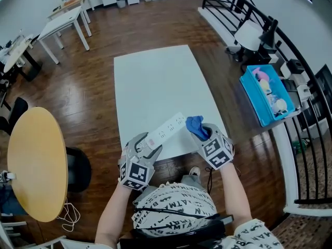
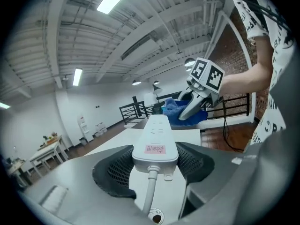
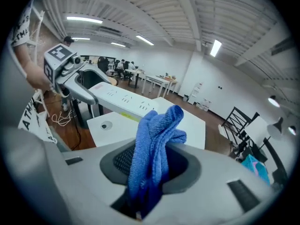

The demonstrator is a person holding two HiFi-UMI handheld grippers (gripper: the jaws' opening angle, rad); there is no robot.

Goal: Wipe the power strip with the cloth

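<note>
Over the near edge of the surface (image 1: 155, 82), the left gripper (image 1: 148, 147) clamps the power strip (image 1: 168, 128) by its cord end, the right gripper (image 1: 205, 137) clenches the cloth (image 1: 195, 125) beside its other end, open surface beyond.

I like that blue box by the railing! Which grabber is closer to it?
Right. The right gripper, holding the cloth, is on the blue box's side. The left gripper, clamping the power strip, sits farther left.

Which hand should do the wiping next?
The right. The right gripper pinches the blue cloth close to the far end of the power strip. The left gripper is busy holding the strip by its cord end.
</note>
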